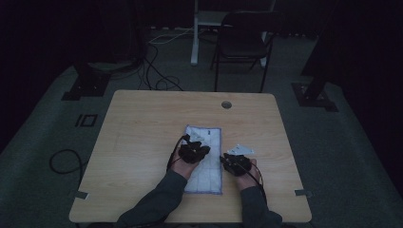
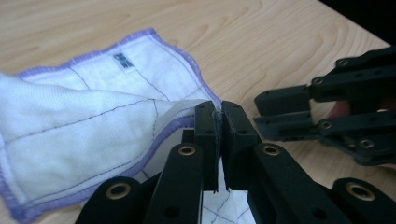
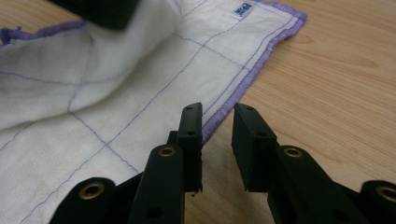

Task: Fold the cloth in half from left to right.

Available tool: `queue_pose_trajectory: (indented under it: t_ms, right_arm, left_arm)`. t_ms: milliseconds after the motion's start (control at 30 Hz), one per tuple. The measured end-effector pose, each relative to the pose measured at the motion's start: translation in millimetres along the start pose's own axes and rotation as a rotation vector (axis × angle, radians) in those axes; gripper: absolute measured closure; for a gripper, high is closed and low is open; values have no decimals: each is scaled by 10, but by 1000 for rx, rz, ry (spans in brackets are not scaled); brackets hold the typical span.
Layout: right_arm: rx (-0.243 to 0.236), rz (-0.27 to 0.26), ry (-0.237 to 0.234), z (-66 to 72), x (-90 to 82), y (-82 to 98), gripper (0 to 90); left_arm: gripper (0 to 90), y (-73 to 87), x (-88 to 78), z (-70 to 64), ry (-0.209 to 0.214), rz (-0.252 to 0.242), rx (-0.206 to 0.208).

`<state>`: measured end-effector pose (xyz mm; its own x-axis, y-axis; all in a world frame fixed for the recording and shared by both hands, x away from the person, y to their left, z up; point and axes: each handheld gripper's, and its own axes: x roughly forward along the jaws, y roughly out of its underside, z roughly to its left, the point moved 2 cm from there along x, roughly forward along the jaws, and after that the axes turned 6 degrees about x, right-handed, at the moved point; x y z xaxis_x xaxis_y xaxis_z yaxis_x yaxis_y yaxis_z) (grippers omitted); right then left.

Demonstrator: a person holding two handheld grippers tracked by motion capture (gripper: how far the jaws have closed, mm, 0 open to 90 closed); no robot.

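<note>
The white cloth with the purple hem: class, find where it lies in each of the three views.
High view: white cloth at table centre, under the hands.
Left gripper view: left half, its edge pinched in the left hand-held gripper.
Right gripper view: upper left, hem before the jaws.
Shared landmark: the small sewn label.

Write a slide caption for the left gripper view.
Left gripper pinches the white, purple-edged cloth at its hem, lifting it off the wooden table.

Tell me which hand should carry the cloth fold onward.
Left. The left gripper is already shut on the cloth corner, lifting it. The right gripper stands open beside the purple edge, holding nothing.
</note>
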<state>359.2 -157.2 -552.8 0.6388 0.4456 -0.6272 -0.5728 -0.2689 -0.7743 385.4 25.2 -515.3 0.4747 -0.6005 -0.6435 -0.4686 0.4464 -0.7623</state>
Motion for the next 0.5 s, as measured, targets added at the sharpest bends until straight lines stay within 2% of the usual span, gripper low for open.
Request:
queue_pose_trajectory:
  t_ms: [333, 400, 500]
  right_arm:
    - [9, -3, 7, -33, -4, 2, 740]
    - [9, -3, 8, -36, -7, 2, 740]
    - [11, -4, 9, -40, -12, 2, 739]
  left_arm:
    - [859, -14, 233, -52, 9, 53, 16]
    - [800, -7, 229, -53, 24, 49, 14]
    - [713, -12, 173, -77, 20, 47, 35]
